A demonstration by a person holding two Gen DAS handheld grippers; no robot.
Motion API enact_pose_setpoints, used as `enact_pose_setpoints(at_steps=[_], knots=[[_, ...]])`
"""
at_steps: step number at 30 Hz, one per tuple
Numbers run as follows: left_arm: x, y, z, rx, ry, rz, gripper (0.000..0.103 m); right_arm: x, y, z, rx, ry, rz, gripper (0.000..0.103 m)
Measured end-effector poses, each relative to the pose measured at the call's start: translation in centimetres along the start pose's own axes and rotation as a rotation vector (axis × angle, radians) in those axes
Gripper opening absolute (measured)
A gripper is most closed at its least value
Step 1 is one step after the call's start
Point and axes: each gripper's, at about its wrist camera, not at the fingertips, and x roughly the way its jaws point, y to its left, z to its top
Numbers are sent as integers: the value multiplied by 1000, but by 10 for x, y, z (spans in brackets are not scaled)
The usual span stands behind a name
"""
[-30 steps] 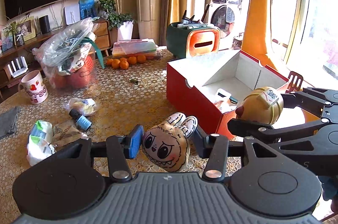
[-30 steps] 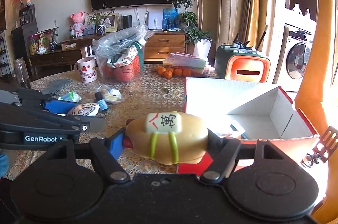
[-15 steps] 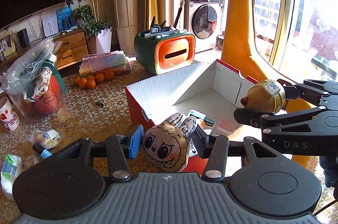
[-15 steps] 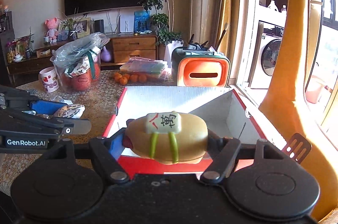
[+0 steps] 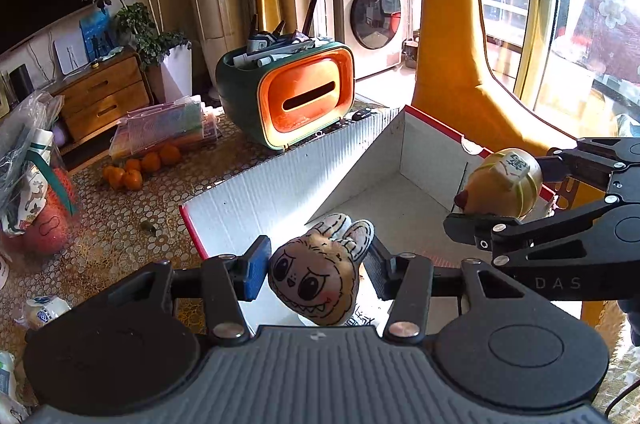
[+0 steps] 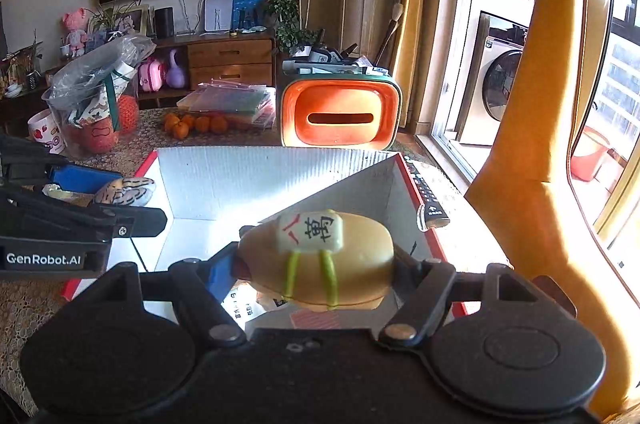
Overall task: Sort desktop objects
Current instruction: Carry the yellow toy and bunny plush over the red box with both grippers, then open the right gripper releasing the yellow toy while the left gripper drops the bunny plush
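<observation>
My left gripper point(image 5: 316, 274) is shut on a beige plush monster face with rabbit ears point(image 5: 316, 280) and holds it over the near left corner of the open red-and-white cardboard box point(image 5: 280, 191). My right gripper point(image 6: 320, 264) is shut on a yellow plush bun with a mahjong tile on top point(image 6: 316, 258) and holds it over the box point(image 6: 256, 179), at its near right side. The bun also shows in the left wrist view point(image 5: 502, 183), and the monster plush in the right wrist view point(image 6: 124, 189). Papers lie on the box floor under both toys.
An orange and green tissue box holding pens point(image 5: 288, 95) stands behind the box. Oranges point(image 5: 136, 167), a clear case point(image 5: 164, 127) and a bag of goods point(image 5: 28, 175) lie on the left. A remote point(image 6: 426, 195) lies beside the box's right wall. A yellow giraffe figure point(image 6: 532, 143) stands on the right.
Both grippers have moved right and forward with their toys, from beside the box's near edge to above its inside. Their grips have not changed.
</observation>
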Motion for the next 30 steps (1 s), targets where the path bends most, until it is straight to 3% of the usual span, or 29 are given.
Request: enact_pose_setpoints(at_steps=[10, 21, 30], knots=[[48, 0, 16, 2, 81, 19, 49, 46, -16, 6, -32, 97, 27, 74], [107, -1, 20, 31, 245, 33, 49, 88, -16, 12, -124, 222, 61, 74], [135, -6, 15, 51, 404, 0, 50, 107, -5, 5, -214, 311, 76, 74]])
